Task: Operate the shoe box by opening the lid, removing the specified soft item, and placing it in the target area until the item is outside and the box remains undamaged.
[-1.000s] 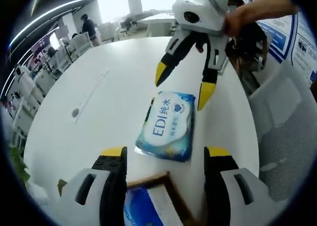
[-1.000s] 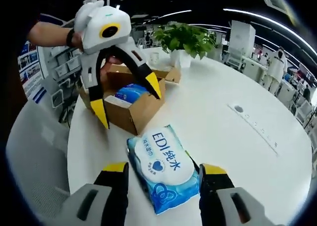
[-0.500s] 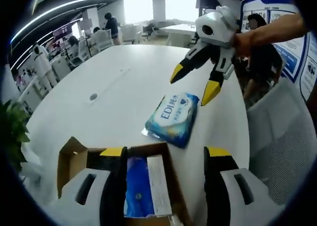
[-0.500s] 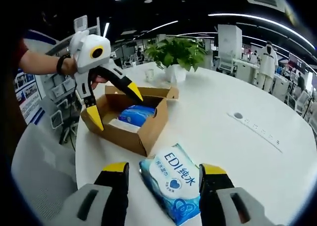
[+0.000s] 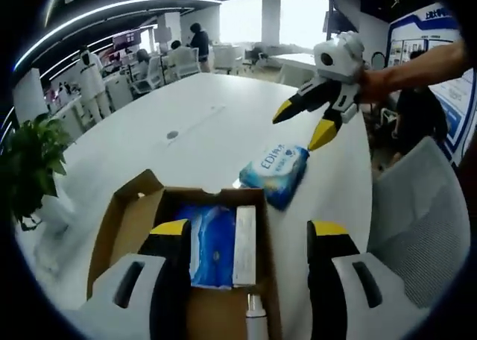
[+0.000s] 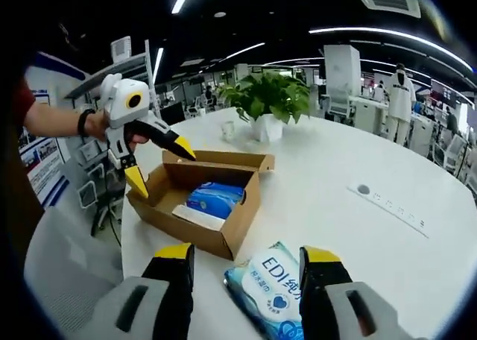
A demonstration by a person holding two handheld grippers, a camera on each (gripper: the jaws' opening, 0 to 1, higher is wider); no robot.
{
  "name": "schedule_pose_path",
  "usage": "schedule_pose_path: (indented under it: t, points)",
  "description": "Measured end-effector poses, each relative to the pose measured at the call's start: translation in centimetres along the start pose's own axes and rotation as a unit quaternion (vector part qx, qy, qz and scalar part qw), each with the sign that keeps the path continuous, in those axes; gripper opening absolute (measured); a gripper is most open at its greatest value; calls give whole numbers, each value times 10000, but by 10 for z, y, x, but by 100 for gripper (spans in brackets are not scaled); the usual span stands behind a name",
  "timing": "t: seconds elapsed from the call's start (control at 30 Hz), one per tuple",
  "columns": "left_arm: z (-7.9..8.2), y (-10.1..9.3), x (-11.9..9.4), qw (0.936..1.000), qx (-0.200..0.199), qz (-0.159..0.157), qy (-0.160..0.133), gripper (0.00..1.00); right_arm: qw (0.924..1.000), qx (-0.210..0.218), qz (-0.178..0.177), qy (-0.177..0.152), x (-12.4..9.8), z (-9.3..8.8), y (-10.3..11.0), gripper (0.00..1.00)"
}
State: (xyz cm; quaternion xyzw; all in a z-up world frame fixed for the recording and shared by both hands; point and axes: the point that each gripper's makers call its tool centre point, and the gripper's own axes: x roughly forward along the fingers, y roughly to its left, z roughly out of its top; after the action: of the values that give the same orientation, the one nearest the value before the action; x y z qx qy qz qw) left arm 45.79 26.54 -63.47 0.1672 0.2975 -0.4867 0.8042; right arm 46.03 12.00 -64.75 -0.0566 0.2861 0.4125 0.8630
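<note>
box (image 6: 195,209) lid was open, mid-left in right gripper view | wipes pack (image 6: 277,294) lay out on table (image 6: 350,228), bottom centre, so we figured task prob done | left gripper (image 6: 158,163) & right gripper (image 5: 304,125) both wide, holding nothing | another blue pack (image 5: 212,243) inside box

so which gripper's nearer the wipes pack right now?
Right. The right gripper hangs open just over the wipes pack on the table; the left gripper is back over the open cardboard box, also open.
</note>
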Motion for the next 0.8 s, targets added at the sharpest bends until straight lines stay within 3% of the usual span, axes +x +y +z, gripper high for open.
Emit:
schedule_pose_path:
  t: [0.53,0.8]
  points:
    - [-29,8,-41,9982,-416,395,-193,62,9995,-18,268,-144,22,11,28,53]
    - [-45,12,-50,9970,-575,483,-183,63,9991,-39,408,-133,39,12,40,53]
